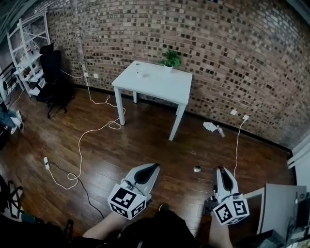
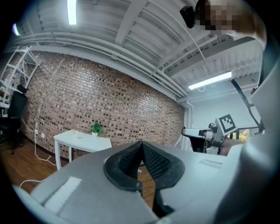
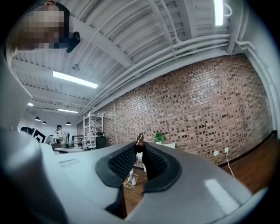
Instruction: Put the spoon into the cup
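Brown spoon [image 3: 139, 139] in ribbed right claw [image 3: 140, 147]

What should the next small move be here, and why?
Probably step toward the white table, holding the right gripper level: it pinches a small brown end, likely the spoon, at its jaw tips, while the cup stands on the far tabletop, well out of reach.

Looks like a loft office: brick wall [image 1: 232, 48], wood floor [image 1: 145, 145], shelf rack [image 1: 31, 43], office chair [image 1: 51, 72], tube lights [image 2: 71, 11] overhead.
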The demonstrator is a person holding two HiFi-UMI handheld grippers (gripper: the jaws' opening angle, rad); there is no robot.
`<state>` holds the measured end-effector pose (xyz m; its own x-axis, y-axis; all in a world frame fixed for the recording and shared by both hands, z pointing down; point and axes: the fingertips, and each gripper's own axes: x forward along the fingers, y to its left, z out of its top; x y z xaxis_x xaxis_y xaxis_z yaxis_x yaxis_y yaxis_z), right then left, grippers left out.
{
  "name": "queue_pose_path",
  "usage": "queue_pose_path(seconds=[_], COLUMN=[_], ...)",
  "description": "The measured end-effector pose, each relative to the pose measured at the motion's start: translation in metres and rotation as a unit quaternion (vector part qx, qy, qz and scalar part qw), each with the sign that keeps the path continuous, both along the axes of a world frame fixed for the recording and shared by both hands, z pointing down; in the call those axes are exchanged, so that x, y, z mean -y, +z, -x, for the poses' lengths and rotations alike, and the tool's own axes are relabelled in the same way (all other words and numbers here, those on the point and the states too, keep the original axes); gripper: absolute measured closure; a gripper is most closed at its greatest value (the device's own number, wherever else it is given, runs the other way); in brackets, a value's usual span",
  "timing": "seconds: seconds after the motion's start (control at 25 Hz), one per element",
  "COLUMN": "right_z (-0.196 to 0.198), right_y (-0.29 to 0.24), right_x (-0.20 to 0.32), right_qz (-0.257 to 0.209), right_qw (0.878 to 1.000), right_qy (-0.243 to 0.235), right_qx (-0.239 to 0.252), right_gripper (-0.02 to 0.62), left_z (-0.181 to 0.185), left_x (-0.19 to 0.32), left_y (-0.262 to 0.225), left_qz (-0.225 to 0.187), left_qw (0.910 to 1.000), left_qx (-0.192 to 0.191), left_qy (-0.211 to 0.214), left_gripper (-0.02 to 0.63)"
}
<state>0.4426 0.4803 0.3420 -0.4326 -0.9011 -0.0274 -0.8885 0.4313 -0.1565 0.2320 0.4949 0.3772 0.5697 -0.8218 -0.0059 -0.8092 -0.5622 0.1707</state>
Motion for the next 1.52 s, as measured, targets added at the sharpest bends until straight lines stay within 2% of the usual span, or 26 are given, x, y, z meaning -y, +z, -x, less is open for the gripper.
queue_pose_path(seconds=[0.24, 0.48, 0.96, 1.16, 1.4, 1.52], right_z=[0.013, 0.021, 0.021, 0.027, 0.062, 0.074], right_y=[0.005, 0.002, -0.008, -0.006, -0.001, 0.007], right_x=[0.058, 0.121, 0.209, 0.244, 0.282, 0.305], right_qz=[-0.001, 0.002, -0.021, -0.009, 0.003, 0.015], right_qw=[1.000, 0.999, 0.998, 0.998, 0.999, 0.999], right_qy=[-0.014, -0.036, -0.060, -0.068, -0.055, -0.039], right_qx=[0.010, 0.021, 0.003, 0.007, 0.001, 0.021], right_gripper=[0.548, 0.548, 0.548, 0.548, 0.548, 0.548], left_z=[0.009, 0.013, 0.012, 0.025, 0.059, 0.073], left_x=[0.054, 0.110, 0.208, 0.240, 0.271, 0.293], left_y=[0.006, -0.005, -0.004, -0.010, -0.010, 0.001], left_qz=[0.012, 0.009, 0.014, 0.007, 0.003, 0.008], left_qw=[0.9998, 0.9995, 0.9985, 0.9974, 0.9988, 0.9992], left_qx=[-0.004, 0.009, 0.022, 0.037, 0.032, 0.033], left_qy=[-0.016, -0.030, -0.049, -0.061, -0.037, -0.021], left_gripper=[0.614, 0.614, 0.614, 0.614, 0.614, 0.614])
